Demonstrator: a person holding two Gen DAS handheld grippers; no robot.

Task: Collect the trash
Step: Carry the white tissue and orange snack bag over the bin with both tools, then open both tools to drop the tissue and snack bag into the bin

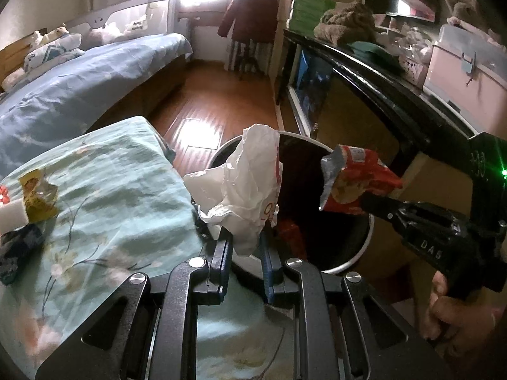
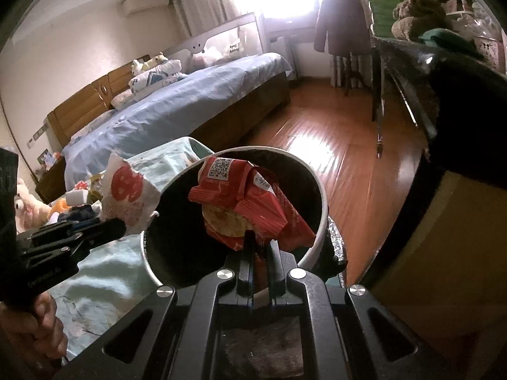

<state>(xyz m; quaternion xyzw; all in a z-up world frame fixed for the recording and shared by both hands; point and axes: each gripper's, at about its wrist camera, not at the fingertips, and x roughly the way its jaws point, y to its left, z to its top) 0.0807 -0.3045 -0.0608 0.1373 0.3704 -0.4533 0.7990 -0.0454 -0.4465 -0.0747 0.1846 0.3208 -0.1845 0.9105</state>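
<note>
My left gripper (image 1: 245, 240) is shut on a crumpled white paper wrapper with red print (image 1: 244, 186) and holds it over the near rim of the round bin (image 1: 348, 259). My right gripper (image 2: 258, 243) is shut on a red snack bag (image 2: 250, 202) and holds it above the bin's dark opening (image 2: 320, 221). In the left wrist view the right gripper (image 1: 370, 202) comes in from the right with the red bag (image 1: 355, 183). In the right wrist view the left gripper (image 2: 117, 226) holds the white wrapper (image 2: 126, 196) at the bin's left edge. Another red wrapper (image 1: 290, 237) lies inside the bin.
A table with a teal floral cloth (image 1: 104, 190) stands left of the bin, with a yellow wrapper (image 1: 38, 196), a white block (image 1: 12, 218) and dark cloth (image 1: 19, 250) on it. A bed (image 2: 177, 110) is behind. A black desk (image 1: 380, 72) runs along the right. Wood floor (image 2: 332, 133) lies beyond.
</note>
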